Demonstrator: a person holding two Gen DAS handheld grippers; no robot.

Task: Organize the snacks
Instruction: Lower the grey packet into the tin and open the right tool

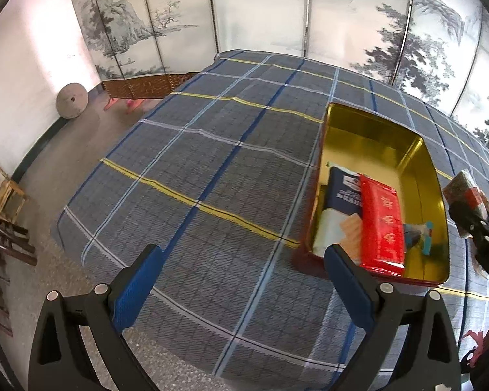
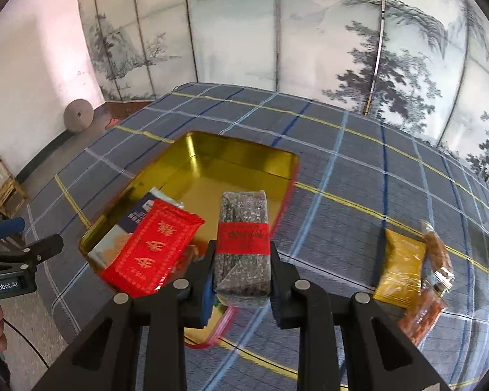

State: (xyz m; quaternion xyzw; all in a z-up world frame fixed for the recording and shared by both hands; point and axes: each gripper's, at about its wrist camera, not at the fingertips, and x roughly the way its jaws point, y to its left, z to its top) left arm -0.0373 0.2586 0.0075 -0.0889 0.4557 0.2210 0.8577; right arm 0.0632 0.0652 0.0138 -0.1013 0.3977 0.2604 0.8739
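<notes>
Looking along the left gripper (image 1: 243, 273), its jaws stand wide and empty above the plaid-covered bench (image 1: 212, 169). The gold tin (image 1: 438, 195) lies to their right, with a red packet (image 1: 381, 224) and a dark blue packet (image 1: 342, 192) lying in its near end. At the far right edge the right gripper (image 1: 464, 208) carries a speckled bar.

From the right wrist, the jaws are narrow, clamped on the speckled bar (image 2: 243, 238), whose long axis runs forward, away from the camera. The tin's bare far half lies just ahead and slightly left, so the right hand is nearer. A yellow packet (image 2: 399, 270) and an orange snack bag (image 2: 435, 273) wait on the bench at right.
</notes>
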